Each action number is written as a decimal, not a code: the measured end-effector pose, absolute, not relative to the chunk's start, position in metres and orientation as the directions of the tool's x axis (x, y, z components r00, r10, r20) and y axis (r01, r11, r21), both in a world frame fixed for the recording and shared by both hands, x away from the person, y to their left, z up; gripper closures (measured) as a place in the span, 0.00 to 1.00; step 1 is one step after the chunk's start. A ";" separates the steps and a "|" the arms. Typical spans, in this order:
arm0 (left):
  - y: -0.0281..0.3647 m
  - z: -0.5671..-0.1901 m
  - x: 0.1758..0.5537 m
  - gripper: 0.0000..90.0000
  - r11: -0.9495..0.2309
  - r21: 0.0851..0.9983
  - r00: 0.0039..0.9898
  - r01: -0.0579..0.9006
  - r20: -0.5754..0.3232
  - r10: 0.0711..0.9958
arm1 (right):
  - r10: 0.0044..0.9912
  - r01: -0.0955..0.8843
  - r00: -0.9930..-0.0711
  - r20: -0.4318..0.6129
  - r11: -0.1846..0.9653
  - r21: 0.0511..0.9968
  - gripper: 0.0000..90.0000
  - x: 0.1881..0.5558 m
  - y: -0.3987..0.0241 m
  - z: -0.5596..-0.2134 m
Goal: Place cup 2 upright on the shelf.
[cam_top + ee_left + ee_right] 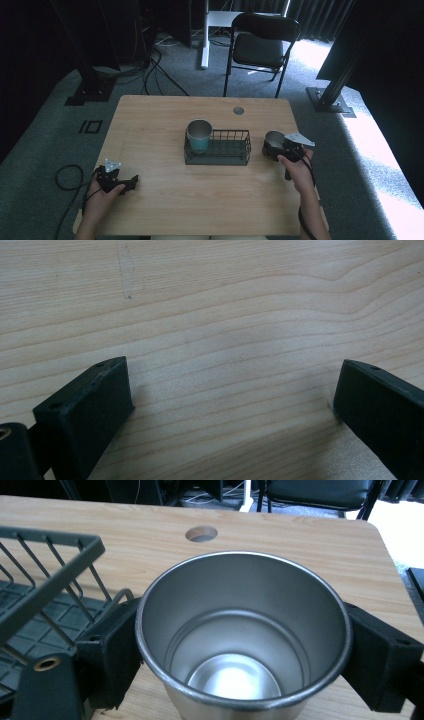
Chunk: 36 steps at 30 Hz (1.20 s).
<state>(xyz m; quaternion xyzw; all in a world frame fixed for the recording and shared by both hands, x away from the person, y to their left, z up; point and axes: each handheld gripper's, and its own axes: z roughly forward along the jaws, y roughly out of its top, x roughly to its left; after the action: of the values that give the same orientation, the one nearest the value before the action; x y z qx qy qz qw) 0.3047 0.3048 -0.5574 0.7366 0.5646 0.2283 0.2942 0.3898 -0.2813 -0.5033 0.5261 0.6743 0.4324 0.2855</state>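
A steel cup [240,640] stands upright and empty between the jaws of my right gripper [240,665], which is shut on its sides. From above, this steel cup [273,140] and the right gripper [280,147] sit just right of the black wire basket [235,156]. A teal cup [199,136] stands upright in the basket's left end. My left gripper [131,182] rests low at the table's front left, open; in its own view the left gripper [232,400] has only bare wood between its jaws.
The wooden table [165,115] has a round cable hole [238,110] at the back. The basket's wire rim [45,575] lies close to the left of the held cup. A black chair [260,45] and cables lie on the floor beyond.
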 end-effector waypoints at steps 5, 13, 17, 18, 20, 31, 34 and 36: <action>0.305 -0.557 0.305 0.03 -0.190 0.691 0.258 0.697 0.004 0.966 | 0.954 0.453 -0.292 0.073 0.071 0.889 0.15 0.389 -0.282 -0.496; 0.305 -0.557 0.305 0.03 -0.190 0.691 0.259 0.697 0.005 0.966 | 0.952 0.446 -0.296 0.074 0.070 0.893 0.15 0.390 -0.280 -0.483; 0.305 -0.557 0.305 0.03 -0.190 0.691 0.258 0.697 0.004 0.966 | 0.950 0.435 -0.304 0.069 0.074 0.897 0.15 0.389 -0.278 -0.477; 0.305 -0.557 0.305 0.03 -0.190 0.691 0.259 0.697 0.005 0.966 | 0.950 0.433 -0.305 0.070 0.073 0.899 0.15 0.389 -0.277 -0.475; 0.305 -0.557 0.305 0.03 -0.190 0.691 0.259 0.697 0.005 0.966 | 0.949 0.427 -0.308 0.067 0.075 0.901 0.15 0.390 -0.276 -0.472; 0.305 -0.557 0.305 0.03 -0.190 0.691 0.259 0.698 0.005 0.966 | 0.938 0.405 -0.343 0.058 0.091 0.910 0.15 0.394 -0.264 -0.452; 0.305 -0.557 0.305 0.03 -0.190 0.691 0.259 0.697 0.005 0.966 | 0.935 0.394 -0.350 0.051 0.097 0.914 0.15 0.395 -0.261 -0.446; 0.305 -0.557 0.305 0.03 -0.190 0.691 0.259 0.697 0.005 0.966 | 0.933 0.389 -0.357 0.052 0.098 0.916 0.15 0.395 -0.258 -0.441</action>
<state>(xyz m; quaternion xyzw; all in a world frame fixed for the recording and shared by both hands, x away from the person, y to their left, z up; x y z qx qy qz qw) 0.3047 0.3049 -0.5574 0.7368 0.5644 0.2283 0.2940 0.3954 -0.2579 -0.4412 0.4854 0.6805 0.4641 0.2931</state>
